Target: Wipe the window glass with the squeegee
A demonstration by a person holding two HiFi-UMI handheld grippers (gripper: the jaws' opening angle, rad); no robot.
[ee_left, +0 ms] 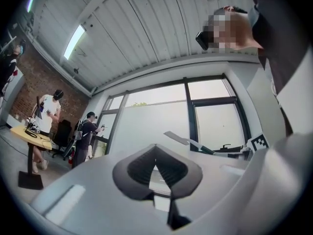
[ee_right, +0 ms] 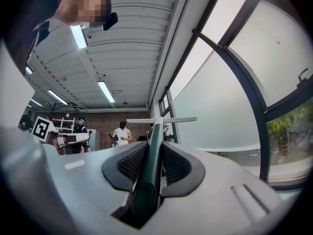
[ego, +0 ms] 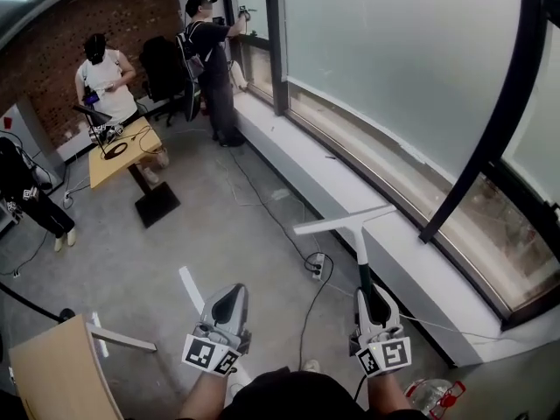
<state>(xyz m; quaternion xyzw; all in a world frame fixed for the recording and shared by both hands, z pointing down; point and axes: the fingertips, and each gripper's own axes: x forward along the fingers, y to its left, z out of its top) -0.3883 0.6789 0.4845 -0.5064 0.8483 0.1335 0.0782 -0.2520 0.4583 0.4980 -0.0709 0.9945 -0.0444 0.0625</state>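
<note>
Concrete floor [ego: 219,234], brick wall [ego: 105,11], frosted window glass [ego: 394,68]; right gripper [ee_right: 155,155] clamps the T-shaped squeegee [ego: 343,220] by its dark handle, left gripper [ee_left: 156,163] closed on nothing.

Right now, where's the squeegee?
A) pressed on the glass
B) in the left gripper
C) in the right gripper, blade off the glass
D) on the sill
C: the right gripper clamps the squeegee by its handle, blade in the air short of the window glass.
</note>
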